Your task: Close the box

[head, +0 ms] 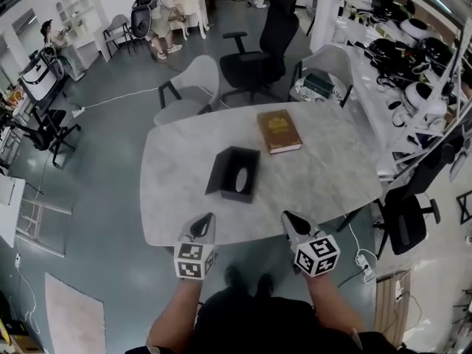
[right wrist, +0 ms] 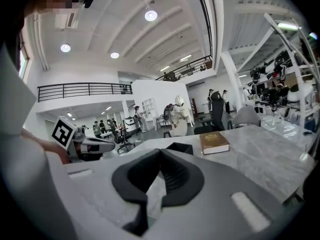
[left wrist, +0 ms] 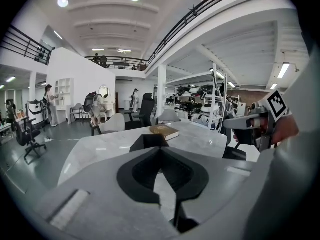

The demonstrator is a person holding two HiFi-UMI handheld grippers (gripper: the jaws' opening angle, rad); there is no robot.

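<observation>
Standing among chairs [head: 254, 59], marble table [head: 332, 175] bears box [head: 234, 172], book [head: 279, 130] — left claw [head: 200, 228], right claw [head: 292, 221] closed.

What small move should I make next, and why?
Probably ease the left hand-held gripper forward toward the black box. The box sits open mid-table; that gripper and the right hand-held gripper, both shut and empty, are short of it.

Book [head: 279, 130] closed, lying flat on table [head: 335, 179], far side; grey chair [head: 193, 85] and black chair [head: 259, 50] beyond far edge; cluttered shelves [head: 413, 57] at right; persons [head: 166, 13] seated in background.
</observation>
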